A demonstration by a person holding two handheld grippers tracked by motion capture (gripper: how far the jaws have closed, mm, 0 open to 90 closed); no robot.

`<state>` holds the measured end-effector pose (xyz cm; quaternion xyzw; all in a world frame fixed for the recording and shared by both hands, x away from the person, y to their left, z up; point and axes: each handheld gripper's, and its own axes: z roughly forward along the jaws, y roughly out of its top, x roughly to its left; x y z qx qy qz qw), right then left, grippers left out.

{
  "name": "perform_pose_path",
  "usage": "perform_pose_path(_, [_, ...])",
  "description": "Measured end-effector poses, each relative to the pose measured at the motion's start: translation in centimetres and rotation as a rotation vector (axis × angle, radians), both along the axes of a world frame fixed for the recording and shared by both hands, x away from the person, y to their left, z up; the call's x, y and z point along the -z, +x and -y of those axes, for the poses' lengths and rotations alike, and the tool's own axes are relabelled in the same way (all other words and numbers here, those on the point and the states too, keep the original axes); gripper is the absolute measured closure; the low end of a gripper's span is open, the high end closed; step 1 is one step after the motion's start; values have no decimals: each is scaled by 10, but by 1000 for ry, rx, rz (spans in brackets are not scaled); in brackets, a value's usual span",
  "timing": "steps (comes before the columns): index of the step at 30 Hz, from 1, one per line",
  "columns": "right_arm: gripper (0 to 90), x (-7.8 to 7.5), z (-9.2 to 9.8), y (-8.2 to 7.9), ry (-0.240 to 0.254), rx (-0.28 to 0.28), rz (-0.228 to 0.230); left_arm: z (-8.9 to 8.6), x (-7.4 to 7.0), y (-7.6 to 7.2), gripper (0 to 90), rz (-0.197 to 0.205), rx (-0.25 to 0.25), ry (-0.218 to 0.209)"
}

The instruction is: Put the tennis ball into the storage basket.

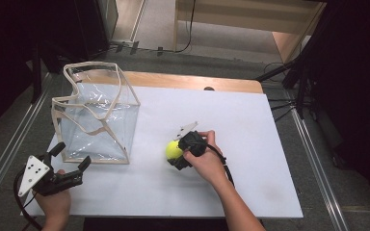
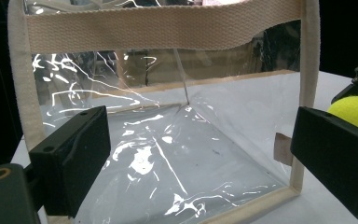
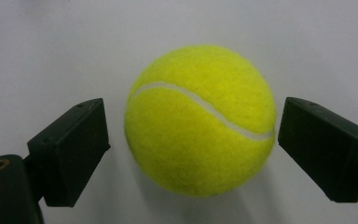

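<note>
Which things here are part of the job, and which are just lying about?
In the job:
- fuzzy yellow tennis ball, between the right gripper jaws, small gaps either side
- clear plastic bag with beige fabric trim, faced by the open left gripper

Lying about:
- black cables on the floor

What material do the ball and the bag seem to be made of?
Ball: yellow felt over what is probably rubber; its surface looks fuzzy and matte, with a white curved seam. Bag: clear soft plastic, likely vinyl; it is glossy, creased and see-through, with bright reflections. Its edges and strap look like beige woven cotton webbing, with a visible weave.
</note>
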<state>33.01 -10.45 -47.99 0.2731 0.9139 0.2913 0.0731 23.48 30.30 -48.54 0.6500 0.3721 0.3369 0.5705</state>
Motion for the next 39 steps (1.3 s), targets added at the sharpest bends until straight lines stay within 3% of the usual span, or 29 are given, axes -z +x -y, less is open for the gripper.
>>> perform_pose_path(10, [77,5,-6,3,-31,7,-16,0,0,0,54,1,1,0])
perform_pose_path(11, [126,6,-7,4,-31,5,-16,0,0,0,54,0,1,-2])
perform_pose_path(16, [157,9,-9,6,-50,16,-13,0,0,0,54,1,2,-3])
perform_pose_path(18, [223,9,-9,7,-48,14,-17,0,0,0,54,1,3,-4])
perform_pose_path(25, [229,5,-11,8,-46,-12,-24,0,0,0,54,2,3,-6])
perform_pose_path(39, [229,-6,-33,17,-31,-65,-22,-1,0,0,54,-2,0,-8])
